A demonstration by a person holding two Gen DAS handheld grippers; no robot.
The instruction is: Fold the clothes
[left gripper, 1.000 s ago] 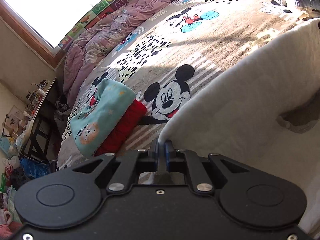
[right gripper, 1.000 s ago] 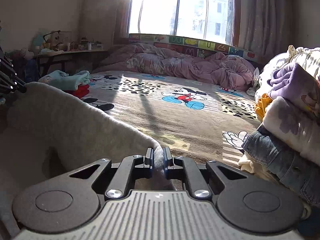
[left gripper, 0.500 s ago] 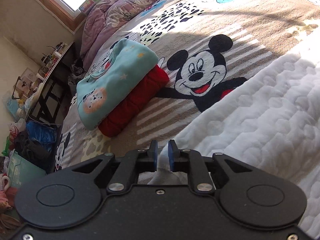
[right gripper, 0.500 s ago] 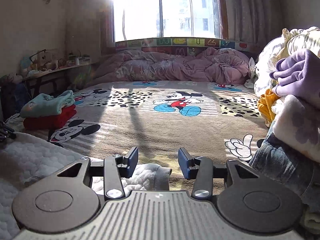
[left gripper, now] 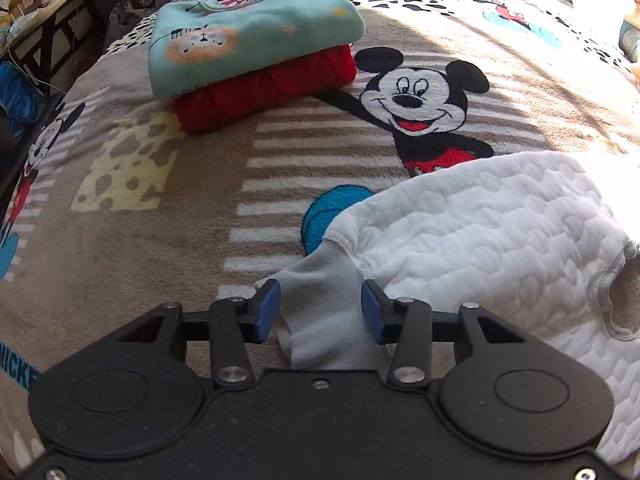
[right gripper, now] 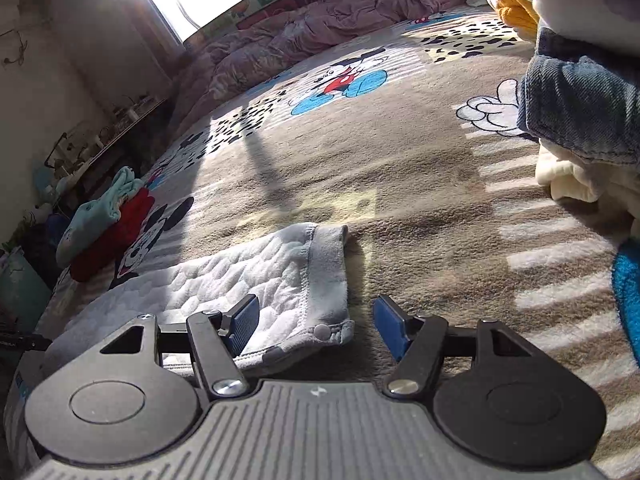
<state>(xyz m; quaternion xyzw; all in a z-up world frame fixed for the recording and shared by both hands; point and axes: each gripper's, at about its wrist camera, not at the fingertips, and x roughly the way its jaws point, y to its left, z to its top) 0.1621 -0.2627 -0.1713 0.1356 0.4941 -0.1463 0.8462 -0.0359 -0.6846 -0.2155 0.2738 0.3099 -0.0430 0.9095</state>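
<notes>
A white quilted garment lies flat on the cartoon-mouse blanket. Its grey cuff rests loose between the spread blue pads of my left gripper, which is open. In the right wrist view the same garment stretches left, its grey snap-button edge lying between the fingers of my right gripper, also open and gripping nothing. A folded stack, a light-blue top on a red garment, sits beyond on the left.
A pile of unfolded clothes, with denim and cream and orange pieces, rises on the right. A rumpled pink duvet lies under the window. A cluttered side table stands off the bed's left edge.
Both grippers went from shut on the raised white garment to open. The garment now lies flat on the blanket, and both cameras have dropped low over it.
</notes>
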